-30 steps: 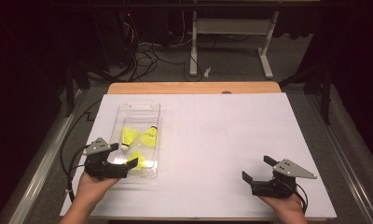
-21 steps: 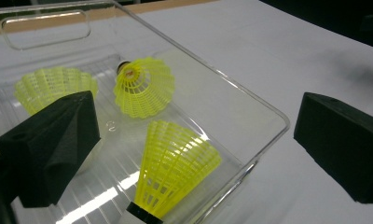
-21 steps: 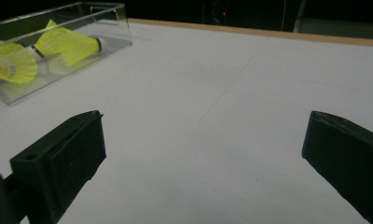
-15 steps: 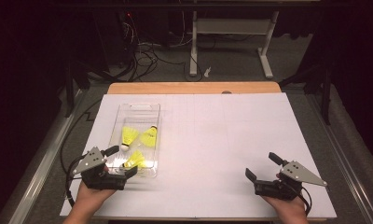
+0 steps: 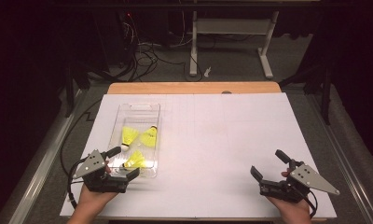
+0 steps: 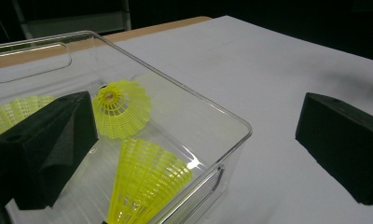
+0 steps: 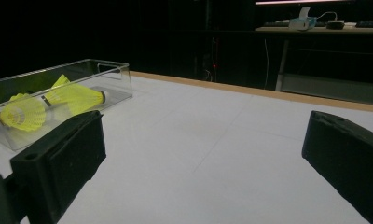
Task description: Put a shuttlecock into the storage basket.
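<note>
At the near left of the white worktop (image 5: 212, 140), the left gripper (image 5: 120, 164) rests spread wide at the near end of the clear box (image 5: 137, 110); three yellow shuttlecocks (image 5: 136, 160) lie inside; the right gripper (image 5: 270, 168) sits well apart, also spread, holding nothing.

A table (image 5: 222, 140) covered in white paper shows a bare wooden strip along its 12 o'clock edge. A clear plastic bin (image 5: 138, 112) sits directly on the paper toward 9 o'clock, near the table's left edge.
</note>
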Motion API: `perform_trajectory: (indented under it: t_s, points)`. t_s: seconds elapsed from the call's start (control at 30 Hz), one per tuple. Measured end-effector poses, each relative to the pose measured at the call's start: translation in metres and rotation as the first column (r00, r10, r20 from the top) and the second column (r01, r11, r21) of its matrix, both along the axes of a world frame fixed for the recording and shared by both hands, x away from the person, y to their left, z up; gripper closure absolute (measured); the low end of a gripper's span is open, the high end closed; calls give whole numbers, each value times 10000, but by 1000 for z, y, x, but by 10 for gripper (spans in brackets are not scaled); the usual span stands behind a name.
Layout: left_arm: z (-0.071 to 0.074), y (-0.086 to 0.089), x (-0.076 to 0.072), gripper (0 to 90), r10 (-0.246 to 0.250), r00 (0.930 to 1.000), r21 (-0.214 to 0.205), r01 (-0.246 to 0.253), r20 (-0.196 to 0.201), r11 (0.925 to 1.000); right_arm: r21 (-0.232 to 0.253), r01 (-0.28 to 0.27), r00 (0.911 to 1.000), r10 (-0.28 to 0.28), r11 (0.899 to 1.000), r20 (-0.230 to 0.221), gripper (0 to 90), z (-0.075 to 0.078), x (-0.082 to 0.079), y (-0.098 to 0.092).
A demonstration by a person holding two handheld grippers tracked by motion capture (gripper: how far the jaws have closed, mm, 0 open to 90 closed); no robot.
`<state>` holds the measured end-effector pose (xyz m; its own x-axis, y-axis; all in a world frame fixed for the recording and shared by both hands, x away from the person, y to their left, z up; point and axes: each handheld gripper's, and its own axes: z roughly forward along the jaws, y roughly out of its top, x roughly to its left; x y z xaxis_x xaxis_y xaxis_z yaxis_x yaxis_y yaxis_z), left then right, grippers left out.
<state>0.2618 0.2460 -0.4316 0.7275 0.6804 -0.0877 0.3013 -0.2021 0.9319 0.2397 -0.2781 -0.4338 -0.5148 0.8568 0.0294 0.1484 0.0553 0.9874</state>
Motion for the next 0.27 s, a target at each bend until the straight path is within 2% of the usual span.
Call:
perform_trajectory:
  t_s: [0.27]
  points:
    - [0,1,0,2,88,9999,2,-88,-51,10000,15,96,10000,-96,10000,-10,1,-1,0,-1]
